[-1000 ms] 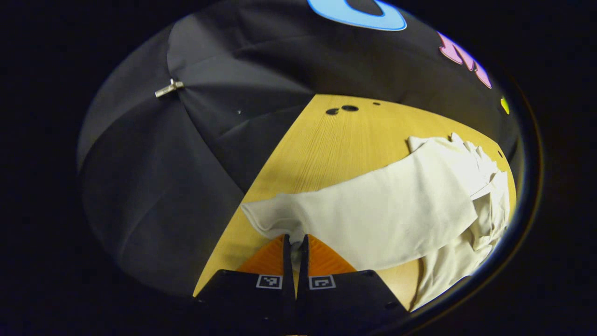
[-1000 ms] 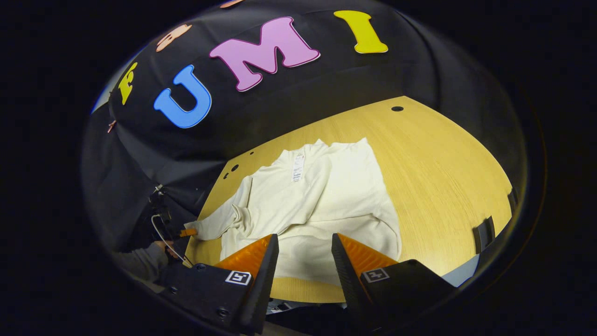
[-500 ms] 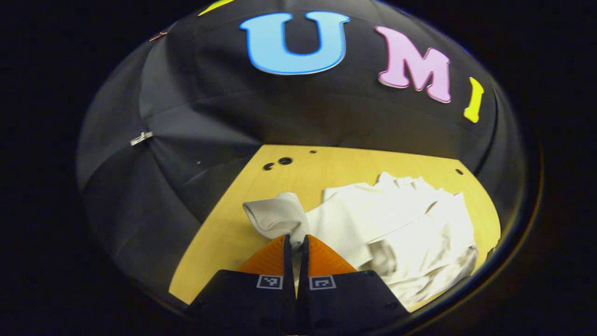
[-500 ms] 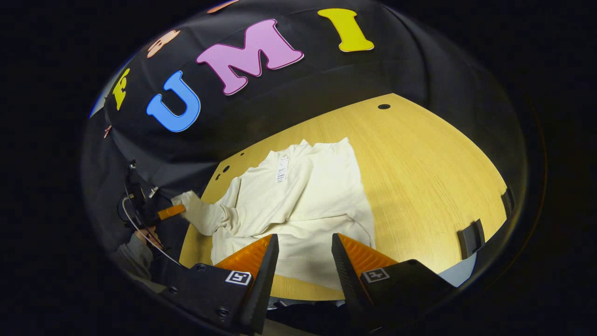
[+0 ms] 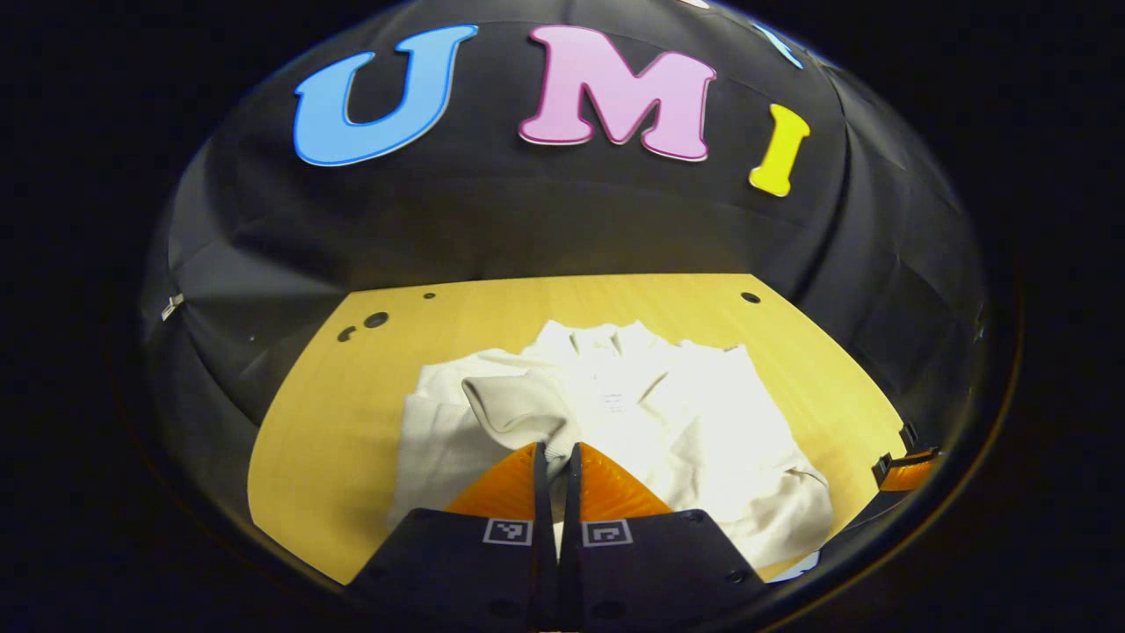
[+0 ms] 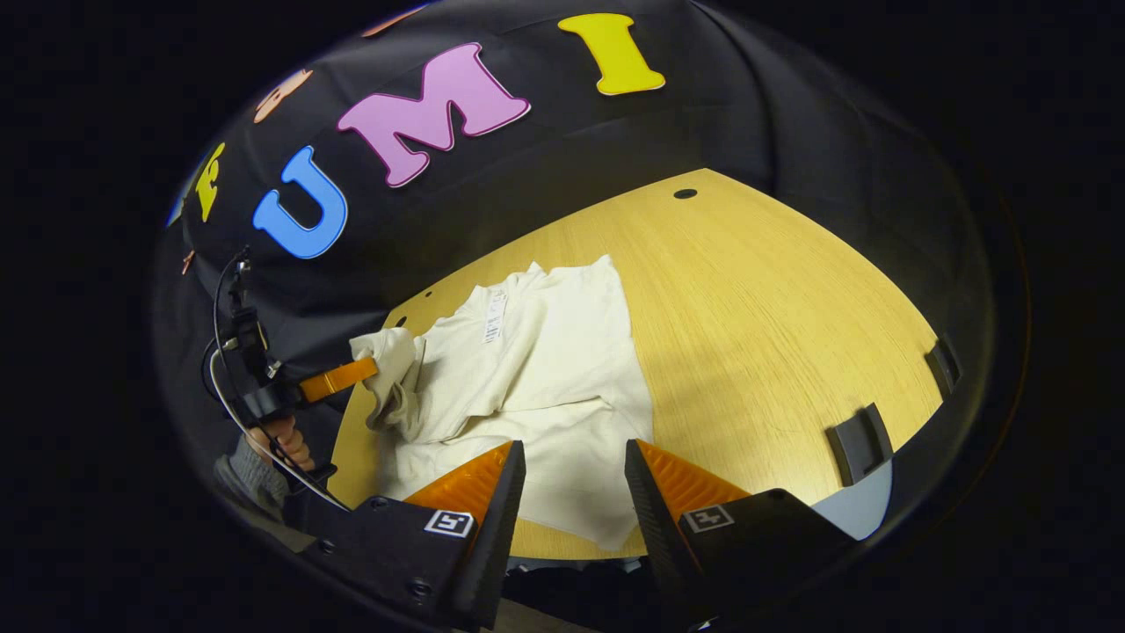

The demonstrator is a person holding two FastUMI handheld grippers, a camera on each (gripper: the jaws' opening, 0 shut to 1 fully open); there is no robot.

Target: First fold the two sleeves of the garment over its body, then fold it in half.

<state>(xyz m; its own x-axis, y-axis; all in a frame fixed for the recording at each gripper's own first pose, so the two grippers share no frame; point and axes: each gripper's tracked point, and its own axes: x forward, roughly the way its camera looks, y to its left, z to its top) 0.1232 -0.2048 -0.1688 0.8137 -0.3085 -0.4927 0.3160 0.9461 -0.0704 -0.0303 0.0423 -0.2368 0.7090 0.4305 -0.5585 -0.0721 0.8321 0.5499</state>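
Left gripper view: left gripper [image 5: 555,457] pinches the sleeve cuff [image 5: 514,406] lifted, garment [image 5: 694,422] body lying ahead and to its right on the table [image 5: 334,413]; right gripper view: right gripper [image 6: 573,466] gapes wide, empty, over the near hem, farther from that sleeve.
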